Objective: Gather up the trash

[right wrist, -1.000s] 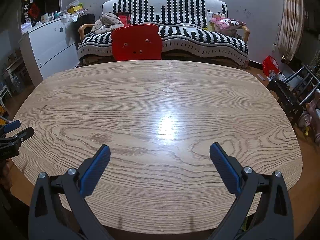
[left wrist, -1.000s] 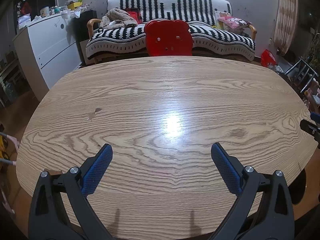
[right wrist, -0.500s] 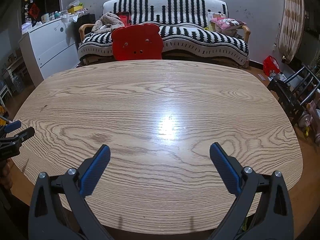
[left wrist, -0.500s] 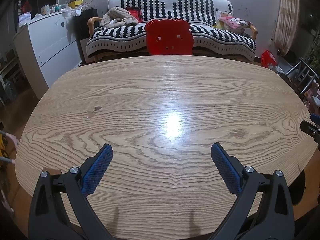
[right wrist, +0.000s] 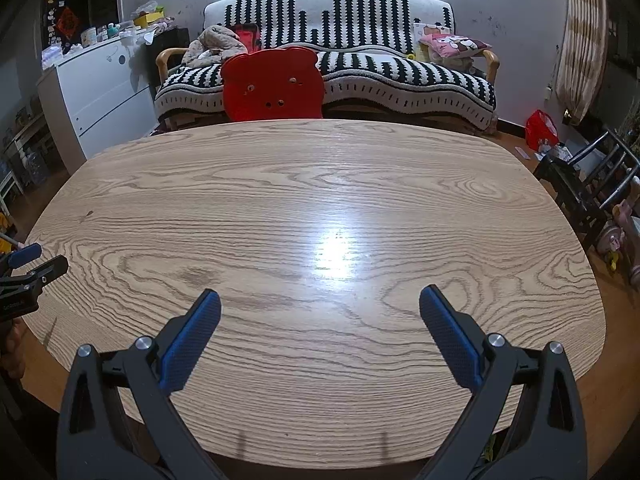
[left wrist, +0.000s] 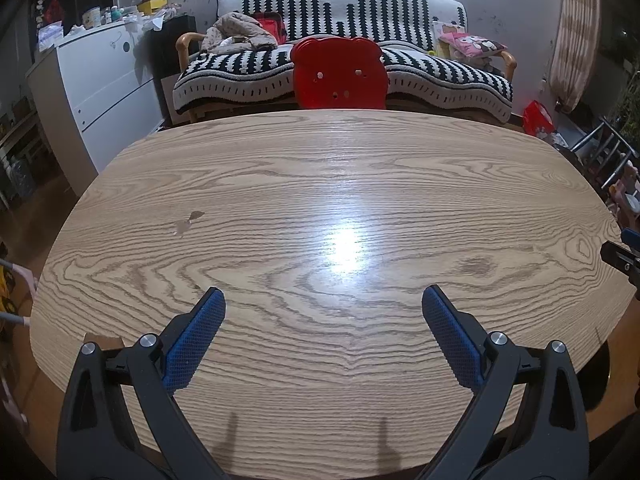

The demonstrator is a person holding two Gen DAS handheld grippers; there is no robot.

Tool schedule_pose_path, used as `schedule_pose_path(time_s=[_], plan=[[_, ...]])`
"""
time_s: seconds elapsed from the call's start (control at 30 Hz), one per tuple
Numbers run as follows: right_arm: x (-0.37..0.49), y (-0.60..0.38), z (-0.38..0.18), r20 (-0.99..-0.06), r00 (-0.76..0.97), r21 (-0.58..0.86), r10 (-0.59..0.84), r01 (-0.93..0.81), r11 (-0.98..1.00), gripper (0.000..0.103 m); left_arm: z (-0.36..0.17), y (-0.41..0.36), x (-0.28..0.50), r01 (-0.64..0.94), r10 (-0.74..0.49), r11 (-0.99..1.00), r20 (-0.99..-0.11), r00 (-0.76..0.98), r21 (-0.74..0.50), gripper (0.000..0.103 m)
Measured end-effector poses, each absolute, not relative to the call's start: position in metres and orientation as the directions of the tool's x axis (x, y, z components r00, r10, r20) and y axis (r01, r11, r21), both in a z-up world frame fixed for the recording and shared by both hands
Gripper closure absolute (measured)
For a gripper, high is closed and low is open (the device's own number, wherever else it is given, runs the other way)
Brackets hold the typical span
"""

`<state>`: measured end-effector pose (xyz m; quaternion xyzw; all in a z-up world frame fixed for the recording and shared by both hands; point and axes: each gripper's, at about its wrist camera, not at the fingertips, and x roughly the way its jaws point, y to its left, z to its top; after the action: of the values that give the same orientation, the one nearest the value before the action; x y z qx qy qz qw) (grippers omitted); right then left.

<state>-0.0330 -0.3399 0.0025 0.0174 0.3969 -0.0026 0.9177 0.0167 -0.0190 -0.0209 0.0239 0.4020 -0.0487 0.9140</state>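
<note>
2 grippers, left gripper [left wrist: 323, 300] and right gripper [right wrist: 320, 300], gape empty; your table [left wrist: 320, 168] shows no trash, so nothing's visibly left.

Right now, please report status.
Left claw open, empty. Right claw open, empty. No trash visible on wooden table. Nothing in the way.

You are working in dim indoor light with a cool cast, and an overhead lamp throws a hard white glare patch onto the glossy desk [left wrist: 280, 184] near its middle, washing out the wood grain there in both wrist views. Faint thin shadows of the jaws fall on the desk's near edge. Your fisheye lenses bow the desk's rim and bend the curtain [right wrist: 582, 40] at the right edge, the corners fall to black, and the sofa [left wrist: 344, 40] behind stays reasonably sharp.
</note>
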Motion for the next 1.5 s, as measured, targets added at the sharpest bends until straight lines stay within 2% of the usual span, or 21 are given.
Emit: schedule_pose_path(time_s=[1.5], plan=[[-0.0299, -0.3358, 0.0014, -0.728, 0.686, 0.027, 0.001, 0.028, 0.999, 0.007, -0.0216, -0.0156, 0.0227, 0.083, -0.058, 0.997, -0.756, 0.652, -0.005, 0.007]])
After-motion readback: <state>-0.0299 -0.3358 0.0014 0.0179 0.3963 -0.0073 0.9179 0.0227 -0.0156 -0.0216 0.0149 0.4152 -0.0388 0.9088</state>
